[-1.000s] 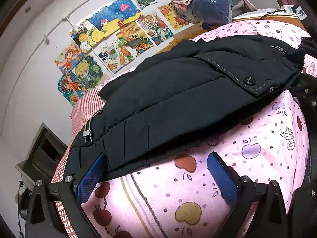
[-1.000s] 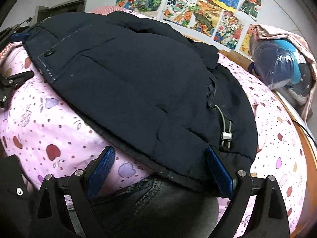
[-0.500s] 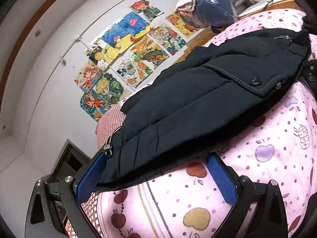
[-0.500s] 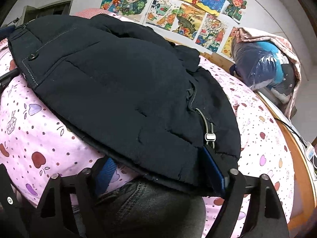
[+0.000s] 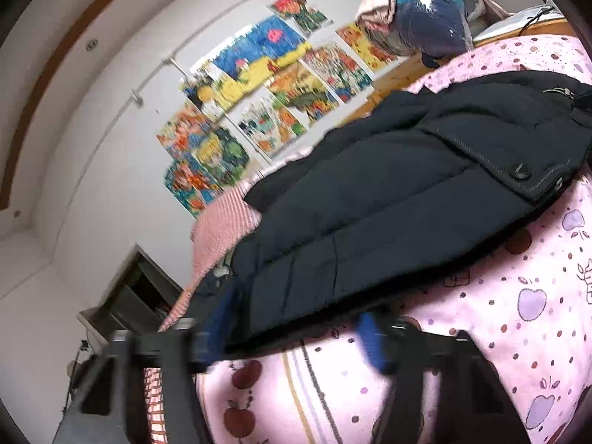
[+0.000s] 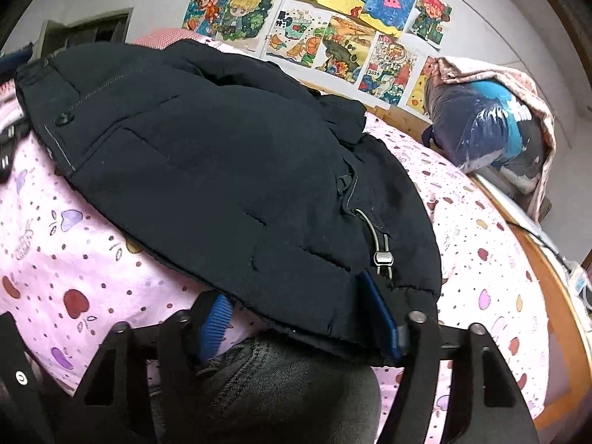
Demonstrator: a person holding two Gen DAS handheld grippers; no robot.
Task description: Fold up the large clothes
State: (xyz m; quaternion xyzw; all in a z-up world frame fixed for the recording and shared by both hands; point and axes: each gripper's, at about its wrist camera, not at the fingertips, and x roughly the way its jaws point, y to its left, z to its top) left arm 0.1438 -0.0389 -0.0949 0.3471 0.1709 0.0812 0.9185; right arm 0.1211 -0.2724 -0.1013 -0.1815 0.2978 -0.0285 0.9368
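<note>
We see the dark jacket (image 6: 222,170) lying on the pink bedspread (image 6: 74,259), spread ahead of both tools. Our right gripper (image 6: 299,318) has its jaws apart with the jacket's near hem lying between them: the right pad (image 6: 381,318) sits against the padded edge just below the cord toggle (image 6: 383,258), the left pad (image 6: 216,320) beneath the hem. Our left gripper (image 5: 296,329) is blurred, so its jaws seem apart astride the jacket (image 5: 388,214) hem, with the bedspread (image 5: 518,314) beneath. Drawings (image 6: 333,18) cover the wall beyond.
</note>
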